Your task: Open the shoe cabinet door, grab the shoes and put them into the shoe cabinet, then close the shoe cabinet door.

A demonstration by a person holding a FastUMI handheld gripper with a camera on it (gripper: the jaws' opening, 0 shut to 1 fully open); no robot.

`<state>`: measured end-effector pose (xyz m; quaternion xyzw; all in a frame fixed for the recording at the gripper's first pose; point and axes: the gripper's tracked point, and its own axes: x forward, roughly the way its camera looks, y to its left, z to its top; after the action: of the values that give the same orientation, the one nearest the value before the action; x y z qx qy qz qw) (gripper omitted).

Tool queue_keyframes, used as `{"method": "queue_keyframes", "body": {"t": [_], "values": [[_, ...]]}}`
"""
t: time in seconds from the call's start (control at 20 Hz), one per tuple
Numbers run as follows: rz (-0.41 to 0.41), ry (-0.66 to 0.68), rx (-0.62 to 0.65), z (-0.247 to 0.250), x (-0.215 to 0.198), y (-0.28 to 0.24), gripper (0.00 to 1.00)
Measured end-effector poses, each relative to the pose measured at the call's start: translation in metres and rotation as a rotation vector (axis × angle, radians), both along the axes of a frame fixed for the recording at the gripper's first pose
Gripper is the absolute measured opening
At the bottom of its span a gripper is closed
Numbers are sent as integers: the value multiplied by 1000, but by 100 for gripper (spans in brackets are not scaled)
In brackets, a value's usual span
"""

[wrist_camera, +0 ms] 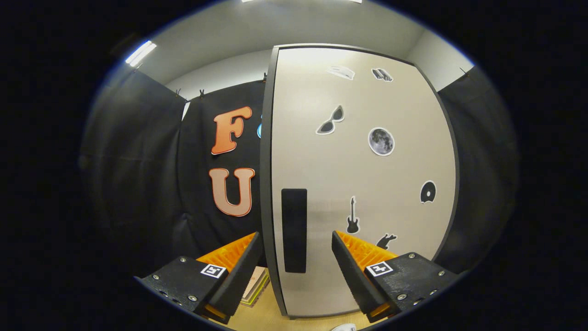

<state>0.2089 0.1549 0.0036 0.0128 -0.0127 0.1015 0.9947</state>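
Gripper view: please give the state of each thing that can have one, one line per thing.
Beige shoe cabinet door with dark edge: looks shut; the cabinet body is hidden.
Black vertical handle: free, seen between the fingers, untouched.
Gripper: open, fingers either side of the handle, short of the door.
Flat stack on the wooden floor: lying flat, beside the door.

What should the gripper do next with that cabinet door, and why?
Probably ease forward and close on the dark handle. The gripper is open, its fingers either side of the handle, and the cabinet door looks shut, so nothing can go inside yet.
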Motion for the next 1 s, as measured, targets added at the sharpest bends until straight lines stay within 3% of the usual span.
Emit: {"method": "queue_keyframes", "body": {"t": [0.35, 0.5, 0.65, 0.75, 0.8, 1.0], "values": [[-38, -8, -20, -1, 31, 5, 95], [-53, -5, -31, -2, 35, 3, 91], [-54, 17, -28, -5, 37, 5, 75], [-33, 24, -29, -9, 41, 9, 56], [-35, 21, -28, -9, 39, 10, 41], [-2, 28, -19, -9, 32, 8, 36]]}}
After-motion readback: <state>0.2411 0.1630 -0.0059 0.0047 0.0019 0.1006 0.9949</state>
